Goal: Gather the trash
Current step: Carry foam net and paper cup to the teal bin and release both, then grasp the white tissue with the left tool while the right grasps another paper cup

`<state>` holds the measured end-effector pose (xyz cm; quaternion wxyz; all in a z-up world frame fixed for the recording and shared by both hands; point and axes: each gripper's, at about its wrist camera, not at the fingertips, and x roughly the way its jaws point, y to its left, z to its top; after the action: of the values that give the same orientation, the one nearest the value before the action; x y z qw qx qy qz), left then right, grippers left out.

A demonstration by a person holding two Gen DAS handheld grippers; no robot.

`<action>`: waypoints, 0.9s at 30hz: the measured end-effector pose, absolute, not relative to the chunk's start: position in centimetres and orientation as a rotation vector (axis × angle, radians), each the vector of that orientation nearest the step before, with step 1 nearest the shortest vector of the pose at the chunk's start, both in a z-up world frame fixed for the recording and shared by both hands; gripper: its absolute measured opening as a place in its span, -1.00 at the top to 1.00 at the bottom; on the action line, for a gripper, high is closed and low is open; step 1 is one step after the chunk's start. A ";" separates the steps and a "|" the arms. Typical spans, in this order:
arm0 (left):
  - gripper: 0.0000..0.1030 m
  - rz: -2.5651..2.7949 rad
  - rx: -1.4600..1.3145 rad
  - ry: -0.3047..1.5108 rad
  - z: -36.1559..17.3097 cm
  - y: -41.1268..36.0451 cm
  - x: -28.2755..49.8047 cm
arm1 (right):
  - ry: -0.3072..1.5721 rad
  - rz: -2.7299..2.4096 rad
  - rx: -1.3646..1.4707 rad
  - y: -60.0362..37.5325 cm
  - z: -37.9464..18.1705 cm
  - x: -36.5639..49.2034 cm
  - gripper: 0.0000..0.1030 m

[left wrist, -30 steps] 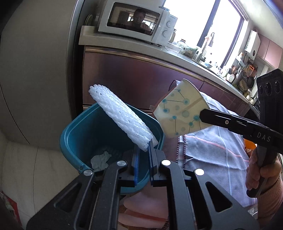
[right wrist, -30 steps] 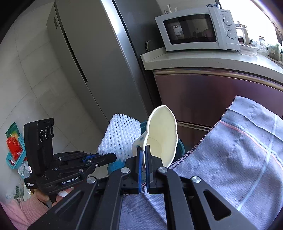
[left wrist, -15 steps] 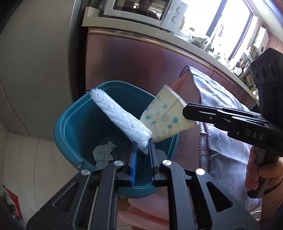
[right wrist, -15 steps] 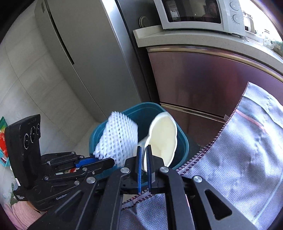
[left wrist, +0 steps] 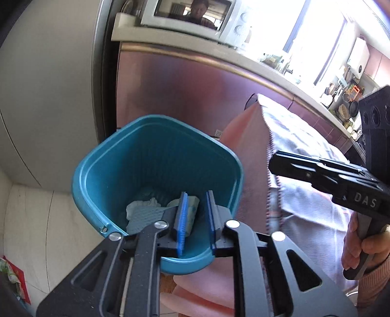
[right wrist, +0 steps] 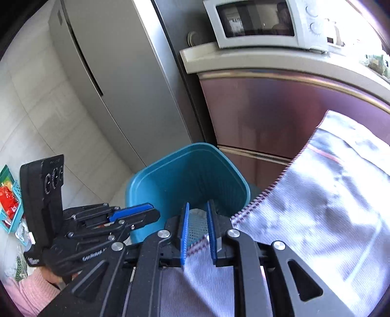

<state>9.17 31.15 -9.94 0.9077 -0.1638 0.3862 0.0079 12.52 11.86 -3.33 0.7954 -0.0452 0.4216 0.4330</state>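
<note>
A teal plastic bin [left wrist: 156, 151] stands on the floor by the table corner; it also shows in the right wrist view [right wrist: 187, 170]. Crumpled white tissue and the white foam net [left wrist: 142, 212] lie at its bottom, with the paper cup [left wrist: 193, 203] partly hidden between my fingers. The foam net shows in the right wrist view [right wrist: 196, 223] too. My left gripper [left wrist: 197, 217] is open and empty over the bin's near rim. My right gripper [right wrist: 198, 225] is open and empty above the bin's right side and shows in the left wrist view [left wrist: 275, 162].
A table with a grey cloth [right wrist: 316, 207] is right of the bin. A maroon cabinet [left wrist: 195, 92] with a microwave [right wrist: 258, 22] on its counter stands behind it, and a steel fridge [right wrist: 117, 80] to the left. Snack packets [right wrist: 8, 202] lie on the floor at left.
Both grippers have opened. The foam net dropped from the left gripper and the paper cup from the right gripper into the bin.
</note>
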 end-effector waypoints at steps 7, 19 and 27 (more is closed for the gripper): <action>0.33 -0.054 -0.274 0.672 -5.8 28.0 7.2 | 0.774 0.935 -0.057 6.4 0.4 8.9 0.33; 0.03 -0.323 -0.186 0.600 -2.2 17.3 6.0 | 0.685 0.694 0.049 -8.6 2.4 4.0 0.18; 0.02 -0.491 -0.148 0.646 -2.5 8.7 6.4 | 0.681 0.406 0.157 -20.2 1.0 2.2 0.18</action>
<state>6.38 8.66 -2.54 0.9162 -0.0718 0.3137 -0.2388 2.21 -20.24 1.04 0.9194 0.0766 0.3314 0.1975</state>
